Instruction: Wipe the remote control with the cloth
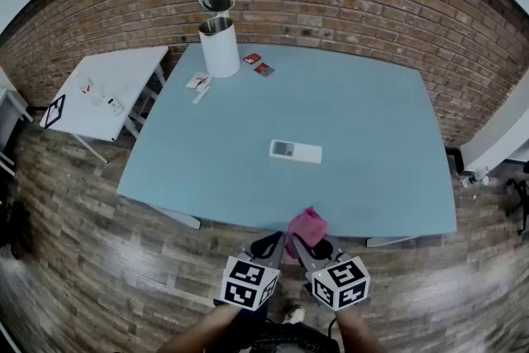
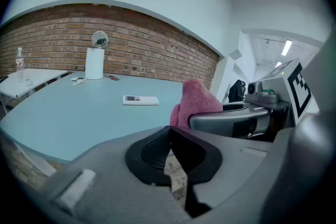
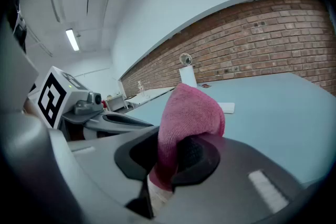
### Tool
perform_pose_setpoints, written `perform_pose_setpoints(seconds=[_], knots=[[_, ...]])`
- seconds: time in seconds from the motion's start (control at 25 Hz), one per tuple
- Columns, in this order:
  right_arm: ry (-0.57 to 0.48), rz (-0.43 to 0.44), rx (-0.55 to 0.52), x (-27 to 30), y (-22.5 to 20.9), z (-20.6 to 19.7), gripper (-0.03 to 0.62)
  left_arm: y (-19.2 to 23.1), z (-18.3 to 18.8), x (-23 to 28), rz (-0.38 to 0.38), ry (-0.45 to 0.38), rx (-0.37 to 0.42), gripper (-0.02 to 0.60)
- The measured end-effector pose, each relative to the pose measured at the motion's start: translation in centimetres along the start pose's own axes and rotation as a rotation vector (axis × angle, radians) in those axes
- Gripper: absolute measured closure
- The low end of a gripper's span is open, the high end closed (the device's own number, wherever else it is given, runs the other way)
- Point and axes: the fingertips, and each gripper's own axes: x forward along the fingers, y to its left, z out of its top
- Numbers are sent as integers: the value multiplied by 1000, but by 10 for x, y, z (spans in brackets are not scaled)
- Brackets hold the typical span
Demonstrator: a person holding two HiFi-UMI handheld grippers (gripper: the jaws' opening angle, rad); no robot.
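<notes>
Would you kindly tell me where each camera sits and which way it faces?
Head view: on the person's head, looking steeply down at the blue table, the remote control, both forearms and both grippers.
Left gripper view: on the left gripper, looking along its shut, empty jaws across the table to the brick wall; the right gripper shows beside it.
Right gripper view: on the right gripper, looking along jaws shut on the pink cloth toward that wall.
Shared: both gripper views show the cloth and remote control.

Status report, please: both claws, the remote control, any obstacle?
Left claw shut, empty. Right claw shut on pink cloth. Remote control flat mid-table, not yet touched. No obstacle; white canister far behind.
</notes>
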Motion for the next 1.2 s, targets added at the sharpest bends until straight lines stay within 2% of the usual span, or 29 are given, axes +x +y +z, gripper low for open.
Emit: perform_pose_setpoints(seconds=[0.24,0.36,0.68,0.76,0.92,0.96,1.2], knots=[[4,-20,6,25,-2,9,531,25,8,10,-37,7,16,580],[9,-45,13,36,-3,15,531,40,18,15,-64,4,53,580],[-9,-118,33,63,-10,39,531,97,52,34,-90,51,266,578],[-16,-131,38,67,-15,44,531,109,58,43,-100,63,307,537],[-30,-144,52,76,-29,53,531,122,71,69,-134,90,411,524],[-31,-144,55,79,-32,55,531,124,73,76,-143,101,435,495],[-35,-133,75,98,-61,69,530,136,83,119,-192,174,555,425]])
